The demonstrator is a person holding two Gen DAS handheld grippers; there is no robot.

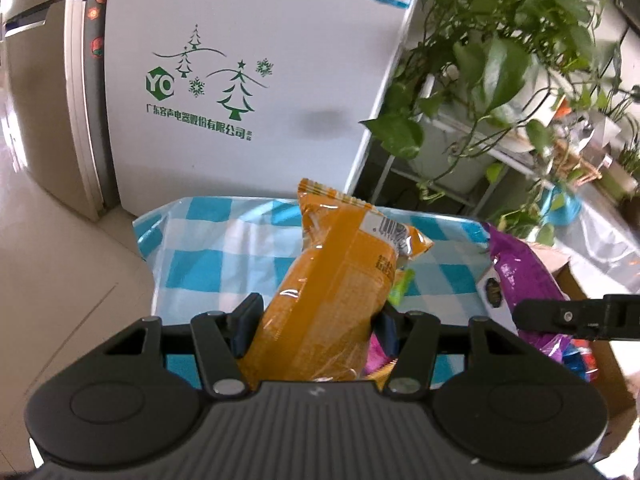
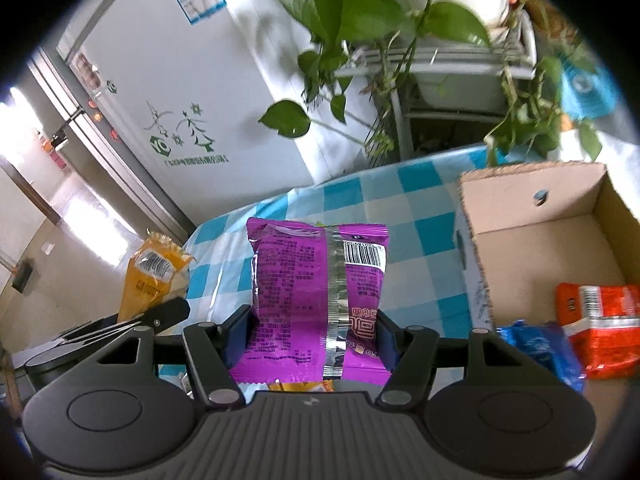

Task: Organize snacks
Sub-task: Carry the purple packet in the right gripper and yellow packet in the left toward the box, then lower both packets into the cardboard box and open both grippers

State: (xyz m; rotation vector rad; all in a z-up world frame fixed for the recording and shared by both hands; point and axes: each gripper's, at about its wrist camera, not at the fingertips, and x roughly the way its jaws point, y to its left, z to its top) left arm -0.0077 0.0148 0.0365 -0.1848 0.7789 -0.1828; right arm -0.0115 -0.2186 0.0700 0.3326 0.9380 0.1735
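My left gripper (image 1: 316, 320) is shut on an orange snack packet (image 1: 336, 280) and holds it upright above the blue-and-white checked table (image 1: 208, 248). My right gripper (image 2: 316, 332) is shut on a purple snack packet (image 2: 316, 292), also raised above the table. The purple packet shows in the left wrist view (image 1: 520, 276) at the right, with a right finger (image 1: 576, 316) across it. The orange packet shows in the right wrist view (image 2: 154, 276) at the left. An open cardboard box (image 2: 520, 216) on the right holds a red packet (image 2: 600, 320) and a blue packet (image 2: 544, 348).
A white freezer (image 1: 248, 80) with green tree prints stands behind the table. Leafy potted plants (image 1: 500, 64) on a white rack hang over the table's far right. More small snacks (image 1: 400, 284) lie on the table under the packets. Tiled floor (image 1: 60, 280) lies to the left.
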